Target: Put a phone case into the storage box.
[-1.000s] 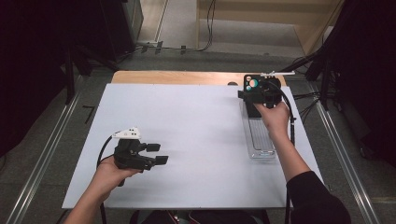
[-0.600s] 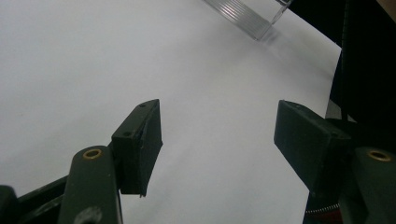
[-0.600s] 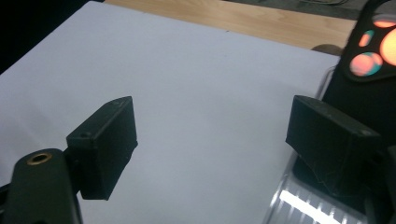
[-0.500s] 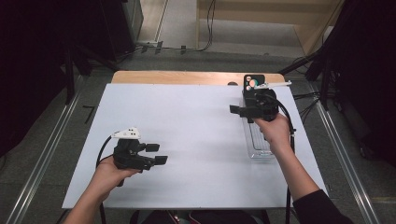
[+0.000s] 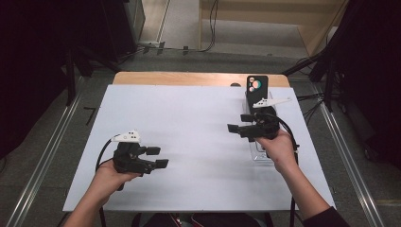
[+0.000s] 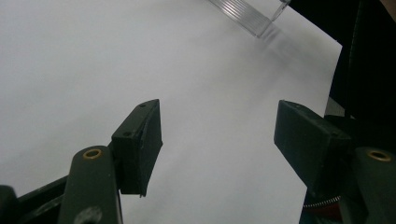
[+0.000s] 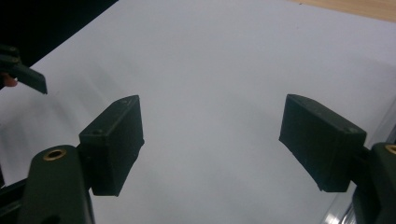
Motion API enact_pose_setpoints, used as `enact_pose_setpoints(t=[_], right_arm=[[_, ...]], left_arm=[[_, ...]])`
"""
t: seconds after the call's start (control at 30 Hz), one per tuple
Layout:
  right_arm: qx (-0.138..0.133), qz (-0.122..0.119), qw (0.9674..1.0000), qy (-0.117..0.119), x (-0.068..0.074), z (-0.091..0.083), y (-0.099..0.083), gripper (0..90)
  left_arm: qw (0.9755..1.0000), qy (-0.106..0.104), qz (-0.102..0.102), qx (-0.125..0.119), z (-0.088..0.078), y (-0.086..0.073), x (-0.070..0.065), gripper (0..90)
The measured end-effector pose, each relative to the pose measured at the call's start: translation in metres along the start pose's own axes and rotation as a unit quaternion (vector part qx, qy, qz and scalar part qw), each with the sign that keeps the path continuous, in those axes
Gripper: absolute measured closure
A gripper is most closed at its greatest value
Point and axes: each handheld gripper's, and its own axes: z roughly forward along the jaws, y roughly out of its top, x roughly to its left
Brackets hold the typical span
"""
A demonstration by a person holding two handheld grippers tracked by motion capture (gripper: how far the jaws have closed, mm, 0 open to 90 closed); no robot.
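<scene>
1. High view: the right gripper (image 5: pixel 240 125) hangs over the right part of the white table sheet (image 5: pixel 189 123), its jaws spread with nothing between them and pointing left. They have just been closing a little. The clear plastic tray (image 5: pixel 261 154) lies on the sheet just under and behind the right hand (image 5: pixel 278 150), mostly covered by it. A black phone-like device (image 5: pixel 257 87) stands past the tray's far end. The left gripper (image 5: pixel 157 157) rests near the front left, well apart from the tray, jaws spread and empty.
2. Left gripper view: its jaws stand wide over bare sheet; the tray's ribbed corner (image 6: pixel 250 16) lies far ahead at the top.
3. Right gripper view: jaws apart over bare sheet; the tray's clear edge (image 7: pixel 343 210) shows beside the right jaw, outside the gap.
</scene>
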Motion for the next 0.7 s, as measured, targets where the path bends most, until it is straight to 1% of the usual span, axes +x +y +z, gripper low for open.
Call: enact_pose_setpoints(t=[0.13,0.2,0.27,0.37,0.47,0.57,0.6,0.7], right_arm=[[0.005,-0.007,0.9999,0.014,0.006,-0.003,-0.009,20.7],[0.007,-0.014,0.9997,0.020,0.009,-0.005,-0.014,21.0],[0.011,-0.025,0.9994,0.020,0.013,-0.005,-0.019,21.4],[0.017,-0.033,0.9989,0.029,0.018,-0.006,-0.025,21.4],[0.020,-0.037,0.9983,0.040,0.021,-0.007,-0.033,21.6],[0.026,-0.053,0.9973,0.045,0.023,-0.009,-0.041,21.6],[0.026,-0.058,0.9968,0.050,0.023,-0.011,-0.045,21.6],[0.031,-0.062,0.9957,0.061,0.023,-0.015,-0.052,21.7]], left_arm=[[1.0000,0.003,-0.002,0.000,-0.004,-0.004,0.000,32.7],[1.0000,0.004,-0.003,-0.001,-0.005,-0.006,0.000,32.7],[1.0000,0.004,-0.004,-0.002,-0.006,-0.007,0.000,32.7],[1.0000,0.007,-0.004,-0.001,-0.006,-0.008,0.000,32.7],[1.0000,0.006,-0.003,-0.003,-0.007,-0.009,0.000,32.7],[1.0000,0.008,-0.003,-0.002,-0.007,-0.010,-0.001,32.7],[1.0000,0.008,-0.003,-0.001,-0.007,-0.010,-0.002,32.8],[1.0000,0.008,-0.004,-0.003,-0.007,-0.011,-0.002,32.7]])
